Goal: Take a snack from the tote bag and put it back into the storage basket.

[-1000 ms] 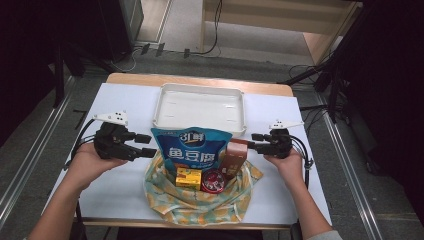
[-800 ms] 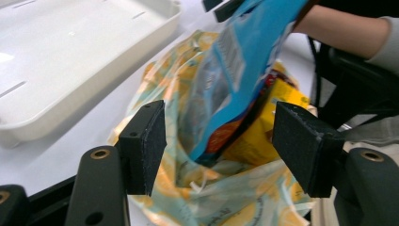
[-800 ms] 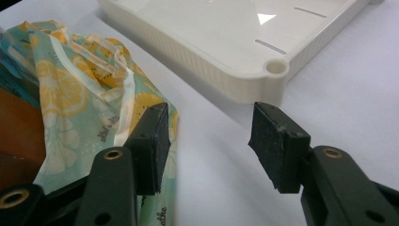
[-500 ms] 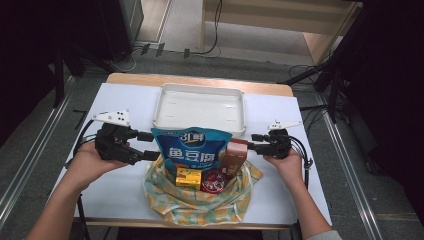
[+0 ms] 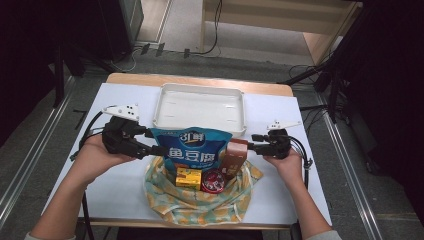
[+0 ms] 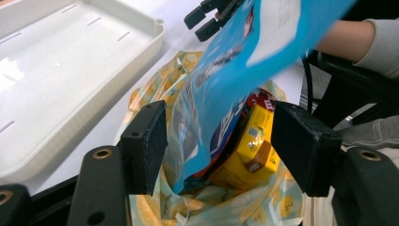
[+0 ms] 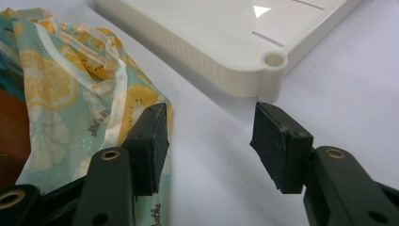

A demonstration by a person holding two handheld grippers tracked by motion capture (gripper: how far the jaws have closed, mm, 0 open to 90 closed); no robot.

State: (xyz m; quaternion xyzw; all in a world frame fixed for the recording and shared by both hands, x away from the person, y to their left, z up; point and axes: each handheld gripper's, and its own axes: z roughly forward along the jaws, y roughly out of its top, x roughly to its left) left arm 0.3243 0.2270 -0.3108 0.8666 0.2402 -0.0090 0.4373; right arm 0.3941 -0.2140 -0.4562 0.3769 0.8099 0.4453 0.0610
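Blue snack pouch (image 5: 191,149): we see it standing upright in the fruit-print cloth bag (image 5: 195,200) at the table's (image 5: 125,175) near edge.
Around it: yellow box (image 5: 188,178), red round tin (image 5: 213,181), brown carton (image 5: 232,157); white tray (image 5: 200,107) just behind.
Left hand-held gripper (image 5: 155,149): we hold it wide open, the pouch's edge between its jaws.
Right hand-held gripper (image 5: 255,141): wide open, empty, beside the cloth.

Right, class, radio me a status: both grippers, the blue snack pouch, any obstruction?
Left gripper open, jaws astride the blue plastic snack pouch. Right gripper open, holding nothing. Pouch upright in the fruit-print cloth bag. White tray behind.
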